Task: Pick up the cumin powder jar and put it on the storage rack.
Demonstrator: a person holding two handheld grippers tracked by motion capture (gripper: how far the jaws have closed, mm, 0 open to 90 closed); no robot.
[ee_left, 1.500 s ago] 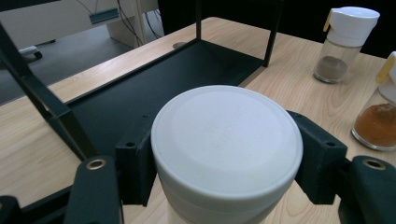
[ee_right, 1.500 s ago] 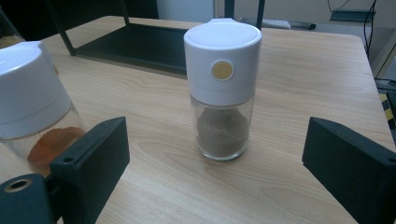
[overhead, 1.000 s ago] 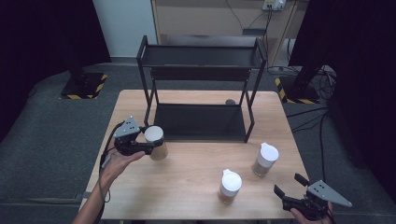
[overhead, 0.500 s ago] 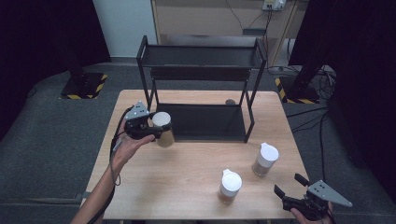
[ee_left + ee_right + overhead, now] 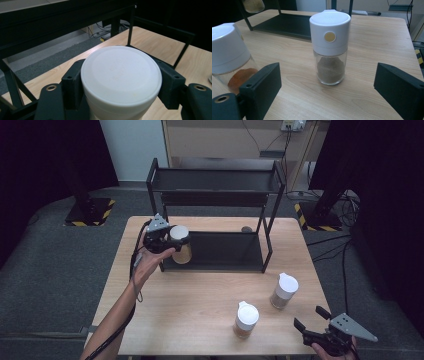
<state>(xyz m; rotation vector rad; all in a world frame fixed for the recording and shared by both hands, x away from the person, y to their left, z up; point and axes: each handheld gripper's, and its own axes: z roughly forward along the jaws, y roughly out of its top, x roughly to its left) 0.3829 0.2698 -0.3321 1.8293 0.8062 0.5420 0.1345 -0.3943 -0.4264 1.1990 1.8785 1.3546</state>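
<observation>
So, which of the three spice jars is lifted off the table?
The jar clamped in the left tool, at the rack's left front. The other two jars stand on the table near the right tool.

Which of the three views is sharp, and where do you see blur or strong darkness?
High view: evenly lit table, dark upper corners, all fairly sharp. Left gripper view: the white lid of the jar in the left claw looks soft, the rack behind dark. Right gripper view: the spice jar is sharp, the right claw pads slightly blurred.
</observation>
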